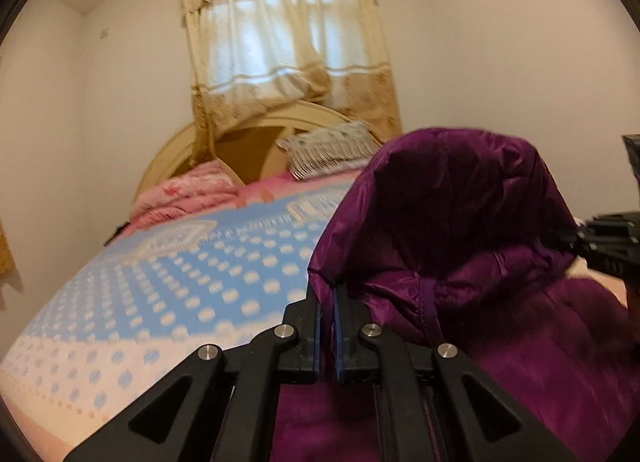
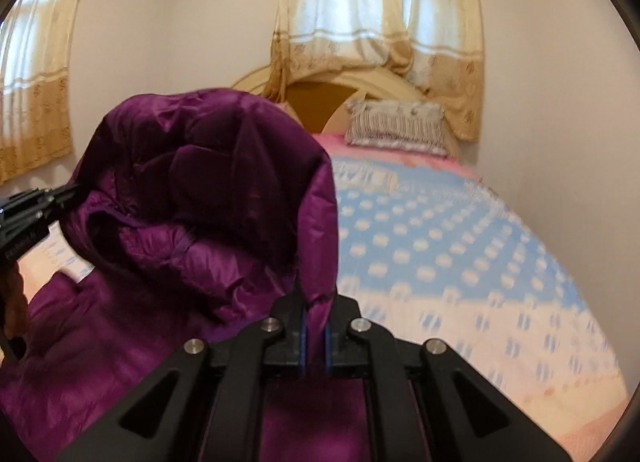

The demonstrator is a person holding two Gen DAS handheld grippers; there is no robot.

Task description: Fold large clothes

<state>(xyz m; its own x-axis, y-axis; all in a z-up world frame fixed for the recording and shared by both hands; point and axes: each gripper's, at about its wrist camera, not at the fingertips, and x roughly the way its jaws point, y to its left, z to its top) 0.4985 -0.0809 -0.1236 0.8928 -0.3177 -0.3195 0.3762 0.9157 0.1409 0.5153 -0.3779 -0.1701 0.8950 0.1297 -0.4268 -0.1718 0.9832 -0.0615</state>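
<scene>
No words, numbers or signs can be read here. The left gripper (image 2: 24, 218), seen from the right wrist camera, has a short line of pale letters on its black side, but they are too small and blurry to make out. The blue and white bed cover (image 1: 180, 282) has rows of small marks near its far end that look a bit like print, but they are smeared too, and it is not clear if they are letters or just a pattern.
</scene>
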